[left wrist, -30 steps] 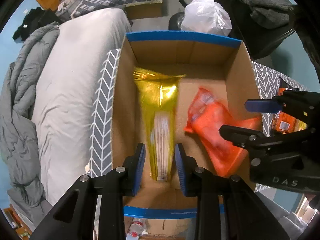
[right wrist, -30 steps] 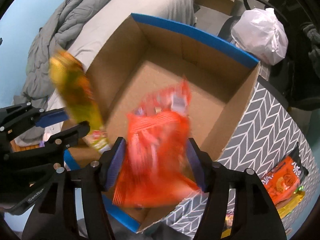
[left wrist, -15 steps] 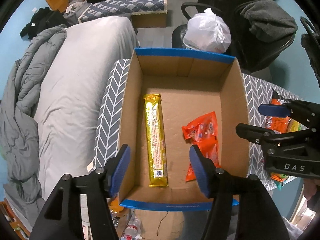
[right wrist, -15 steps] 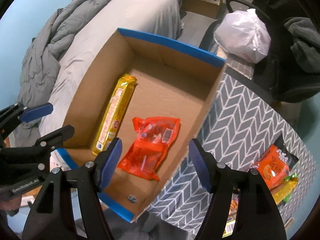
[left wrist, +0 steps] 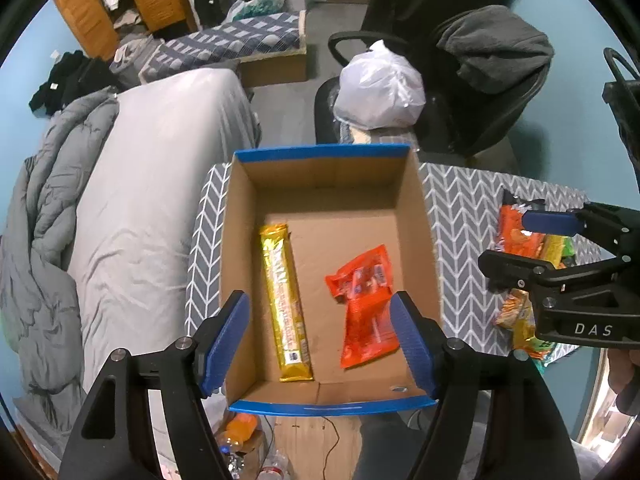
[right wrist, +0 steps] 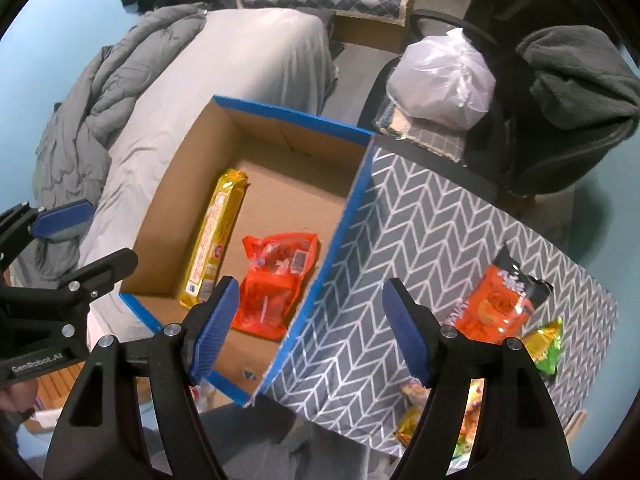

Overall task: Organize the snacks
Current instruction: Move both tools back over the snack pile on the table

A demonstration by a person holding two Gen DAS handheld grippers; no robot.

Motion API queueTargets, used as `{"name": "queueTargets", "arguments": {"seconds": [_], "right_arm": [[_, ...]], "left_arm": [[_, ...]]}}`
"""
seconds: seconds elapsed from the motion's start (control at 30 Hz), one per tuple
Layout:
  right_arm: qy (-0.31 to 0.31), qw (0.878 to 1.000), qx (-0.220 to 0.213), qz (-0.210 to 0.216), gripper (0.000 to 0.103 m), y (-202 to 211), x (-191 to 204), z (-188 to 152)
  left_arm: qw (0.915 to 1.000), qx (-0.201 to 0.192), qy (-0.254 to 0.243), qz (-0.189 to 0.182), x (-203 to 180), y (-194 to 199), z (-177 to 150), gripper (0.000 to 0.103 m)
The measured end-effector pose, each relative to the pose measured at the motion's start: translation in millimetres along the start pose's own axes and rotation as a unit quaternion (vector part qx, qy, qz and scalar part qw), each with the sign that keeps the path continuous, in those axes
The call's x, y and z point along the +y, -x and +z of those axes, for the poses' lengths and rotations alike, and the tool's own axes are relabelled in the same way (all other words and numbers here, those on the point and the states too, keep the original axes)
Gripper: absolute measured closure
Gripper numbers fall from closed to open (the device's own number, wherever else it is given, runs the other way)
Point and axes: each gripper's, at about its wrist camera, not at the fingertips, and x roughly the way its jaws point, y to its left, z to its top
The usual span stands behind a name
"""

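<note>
A second earlier the left gripper (left wrist: 320, 336) was clamped on the yellow biscuit pack (left wrist: 285, 300) and the right gripper (right wrist: 310, 330) on the orange snack bag (right wrist: 276, 284), both blurred over the cardboard box (left wrist: 236, 248). Both packs are now lying released on the box floor, and both grippers are sitting higher above it. The jaws of each have just been opening; they are standing wide apart with nothing between the pads.

Left to right: a bed with a grey duvet (left wrist: 44, 216) and pale sheet is lying beside the table; the blue-rimmed box is resting on the grey chevron tablecloth (right wrist: 432, 240); further right, loose snack packets (right wrist: 496, 308) are lying on the cloth, well apart from the box. Behind the table, a white plastic bag (left wrist: 380, 96) is sitting on a dark chair, and another chair is carrying a grey garment (left wrist: 492, 52). The walls are light blue.

In the left wrist view the biscuit pack is lying flat in the left half of the box, its long axis running from the near wall toward the far wall, roughly parallel to the left wall. The orange bag is lying flat just beside it on the right, not touching, its long axis slightly tilted, its crimped end pointing toward the far wall.
</note>
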Motion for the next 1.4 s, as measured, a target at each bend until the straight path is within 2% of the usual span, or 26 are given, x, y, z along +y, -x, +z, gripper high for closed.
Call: {"name": "queueTargets", "arguments": {"seconds": [0.17,0.67,1.03,1.4], "right_arm": [[-0.019,1.0,-0.014,0.003,0.023,21.0,-11.6,-7.8],[-0.107,0.993,-0.03,-0.031,0.023,66.0,-75.5,-62.4],[-0.207,0.977,-0.019,-0.046,0.023,76.3,-136.8,-121.1],[-0.276,0.96,-0.008,-0.046,0.023,64.6,-171.9,-166.4]], "left_arm": [[0.9998,-0.014,-0.01,-0.008,-16.2,11.2,2.4,0.022],[0.9943,-0.002,-0.097,-0.044,-95.6,7.6,7.1,0.022],[0.9859,0.014,-0.155,-0.063,-152.5,-8.8,4.9,0.022],[0.9768,0.044,-0.197,-0.071,-197.9,-39.0,-2.6,0.022]]}}
